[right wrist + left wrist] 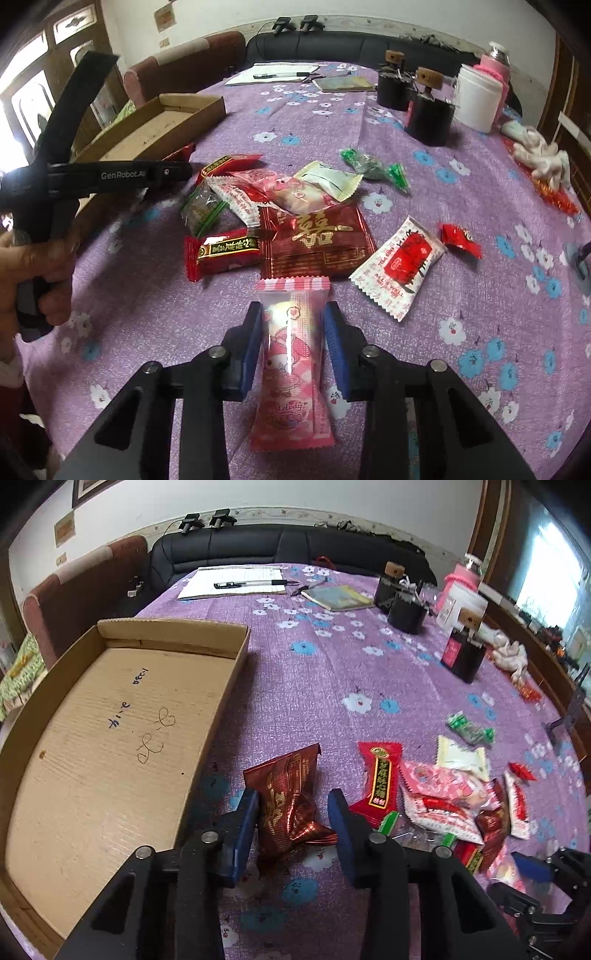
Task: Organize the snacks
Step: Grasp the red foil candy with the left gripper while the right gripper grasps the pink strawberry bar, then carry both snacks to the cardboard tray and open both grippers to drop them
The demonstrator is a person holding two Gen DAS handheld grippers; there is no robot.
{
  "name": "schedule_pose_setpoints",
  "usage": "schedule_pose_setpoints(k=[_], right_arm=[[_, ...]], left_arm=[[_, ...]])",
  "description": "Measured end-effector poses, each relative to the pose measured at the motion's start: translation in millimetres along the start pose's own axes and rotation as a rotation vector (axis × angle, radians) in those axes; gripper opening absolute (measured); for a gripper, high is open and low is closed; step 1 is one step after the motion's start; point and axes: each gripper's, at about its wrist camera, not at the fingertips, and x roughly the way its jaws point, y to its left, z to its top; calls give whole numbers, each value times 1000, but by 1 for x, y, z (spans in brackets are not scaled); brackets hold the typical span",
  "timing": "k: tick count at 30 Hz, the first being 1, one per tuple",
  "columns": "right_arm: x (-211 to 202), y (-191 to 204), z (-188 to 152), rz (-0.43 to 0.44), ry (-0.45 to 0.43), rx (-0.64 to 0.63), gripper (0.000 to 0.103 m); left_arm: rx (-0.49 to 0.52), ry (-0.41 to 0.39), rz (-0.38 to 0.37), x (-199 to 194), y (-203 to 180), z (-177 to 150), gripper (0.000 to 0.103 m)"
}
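My left gripper [291, 805] has its blue fingers around a crinkled dark red foil snack packet [286, 801]; the right pad stands off the wrapper, so the grip is not clear. An empty cardboard tray [110, 738] lies just to its left. My right gripper [293, 319] straddles a pink cartoon-print snack packet [291, 365] lying on the purple cloth; the pads sit at its edges. Beyond it lies a pile of snacks: a dark red packet [317, 240], a red bar [225, 253], a white and red packet [400, 264], a green candy [373, 166].
The table has a purple flowered cloth [332, 672]. At the far side stand black jars [406, 605], a white jar [476, 99], a pink bottle [496, 62], a notepad with pen [236, 585] and a booklet [338, 598]. A black sofa [277, 544] is behind.
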Motion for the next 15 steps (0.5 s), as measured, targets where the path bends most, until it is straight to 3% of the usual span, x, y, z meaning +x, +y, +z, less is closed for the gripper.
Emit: schedule_pose_setpoints(k=[4,5,9,15], right_arm=[[-4,-4,-2,17,-14,22,32],[-5,-5,-2,21,-18,24,32],[-15,-6,-3,25,-41,27,30],[-27,-8,-7,21,-60,30,29]], left_arm=[[-2,-14,-17,-5,0,-3,39],[-2,-18,-21,-7,0,-5,33],[17,-36,-32,-19,-7,-8,26],[59,-54,-25,-31,-14,-15,24]])
